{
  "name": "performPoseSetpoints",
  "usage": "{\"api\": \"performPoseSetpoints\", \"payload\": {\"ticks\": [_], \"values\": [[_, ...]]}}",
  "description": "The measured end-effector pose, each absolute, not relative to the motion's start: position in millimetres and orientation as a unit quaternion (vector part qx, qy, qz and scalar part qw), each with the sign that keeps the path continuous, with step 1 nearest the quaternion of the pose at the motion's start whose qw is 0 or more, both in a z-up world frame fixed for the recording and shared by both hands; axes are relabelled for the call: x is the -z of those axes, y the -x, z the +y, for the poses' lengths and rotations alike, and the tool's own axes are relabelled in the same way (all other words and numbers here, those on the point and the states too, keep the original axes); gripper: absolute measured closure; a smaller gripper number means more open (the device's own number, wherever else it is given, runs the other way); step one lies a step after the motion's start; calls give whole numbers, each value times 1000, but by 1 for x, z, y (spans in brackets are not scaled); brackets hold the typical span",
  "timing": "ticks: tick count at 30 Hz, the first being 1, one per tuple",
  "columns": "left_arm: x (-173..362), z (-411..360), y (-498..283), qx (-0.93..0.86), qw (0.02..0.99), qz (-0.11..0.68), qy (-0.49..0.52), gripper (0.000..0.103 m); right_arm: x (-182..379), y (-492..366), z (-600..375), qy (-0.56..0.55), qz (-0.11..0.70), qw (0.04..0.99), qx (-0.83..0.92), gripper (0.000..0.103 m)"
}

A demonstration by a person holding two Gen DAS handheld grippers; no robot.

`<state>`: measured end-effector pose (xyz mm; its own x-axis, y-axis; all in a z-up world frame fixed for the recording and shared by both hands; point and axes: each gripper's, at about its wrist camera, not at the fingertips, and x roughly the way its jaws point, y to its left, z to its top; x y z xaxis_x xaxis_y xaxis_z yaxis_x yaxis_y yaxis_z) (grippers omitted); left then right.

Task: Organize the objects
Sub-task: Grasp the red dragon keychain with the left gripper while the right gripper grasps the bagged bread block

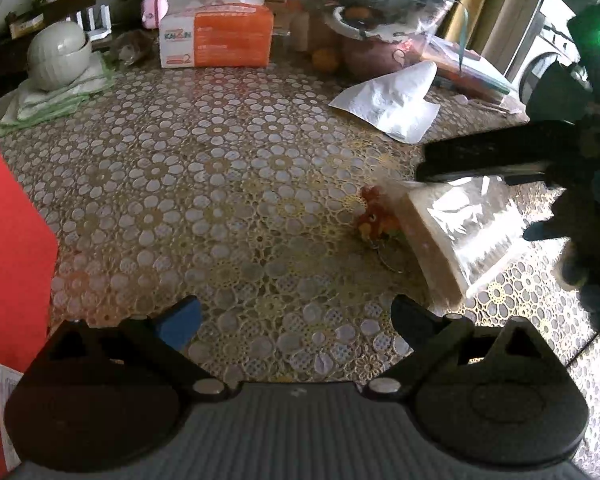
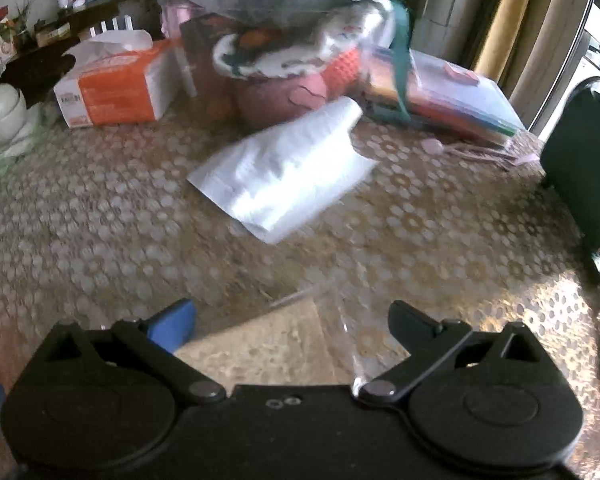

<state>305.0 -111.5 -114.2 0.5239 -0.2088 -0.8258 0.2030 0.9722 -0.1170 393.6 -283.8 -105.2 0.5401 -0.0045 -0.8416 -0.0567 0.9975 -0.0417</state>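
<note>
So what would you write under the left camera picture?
Open left gripper over the flowery tablecloth; right gripper over a plastic-wrapped sponge.

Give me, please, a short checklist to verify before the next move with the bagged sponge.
1. Right gripper jaws open wide: ok.
2. Bagged sponge sits between its fingers: ok.
3. Fingers already touching the bag: cannot tell; the right view is blurred.
4. Left gripper open and holding nothing: ok.
5. Small orange toy keychain clear of the sponge: not ok; it lies right against the bag.
6. Bare tablecloth ahead for setting things down: ok.
</note>
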Motion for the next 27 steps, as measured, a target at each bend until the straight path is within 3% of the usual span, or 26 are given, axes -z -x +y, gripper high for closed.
{"api": "performPoseSetpoints", "payload": {"ticks": [27], "values": [[125, -187, -351, 151, 884, 431, -99, 3, 93, -285, -355, -19, 518, 851, -81, 1]]}}
